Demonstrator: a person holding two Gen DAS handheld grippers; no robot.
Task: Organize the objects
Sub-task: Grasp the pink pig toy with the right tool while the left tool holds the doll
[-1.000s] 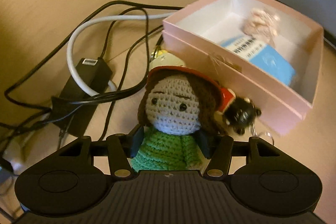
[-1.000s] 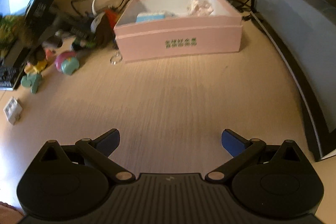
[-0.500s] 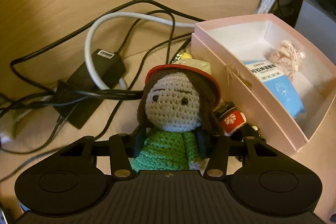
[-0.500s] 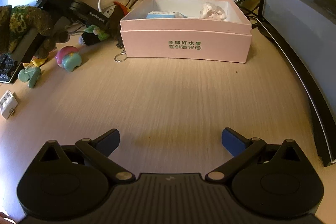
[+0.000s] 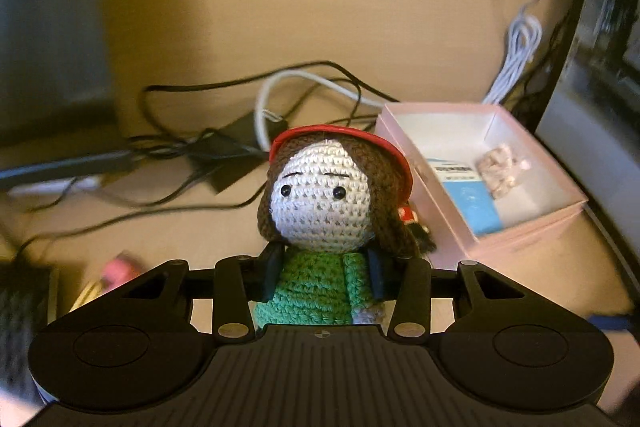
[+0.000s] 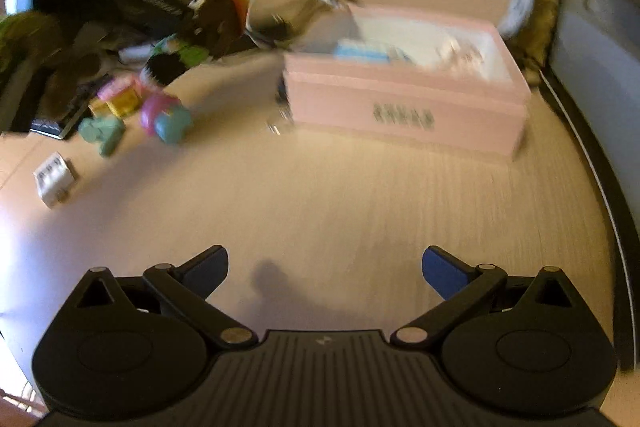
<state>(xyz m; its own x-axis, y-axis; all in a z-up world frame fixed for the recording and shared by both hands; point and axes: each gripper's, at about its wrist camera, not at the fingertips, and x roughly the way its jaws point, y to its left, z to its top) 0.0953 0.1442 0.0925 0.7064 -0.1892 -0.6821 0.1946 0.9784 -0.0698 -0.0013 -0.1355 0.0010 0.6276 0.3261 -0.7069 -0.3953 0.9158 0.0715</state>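
- Left wrist view: left hand-held gripper [image 5: 322, 277] clamped on one crocheted doll [image 5: 320, 203], gripped at its green body, held above the table [image 5: 320, 7] just left of one pink box [image 5: 516, 227].
- Box holds one blue packet [image 5: 470, 197] and one small bag [image 5: 502, 171].
- Right hand-held gripper [image 6: 325, 267]: fingers wide apart, holding nothing, above bare table, near side of the box.

Light wood-grain desk [image 6: 360, 211], pretty cluttered; an open pink box [image 6: 404, 107] sits toward the back right; tangle of black and white cables [image 5: 240, 131] behind it on the left; small pastel toys [image 6: 160, 115] and a little white block [image 6: 54, 179] scattered at left.
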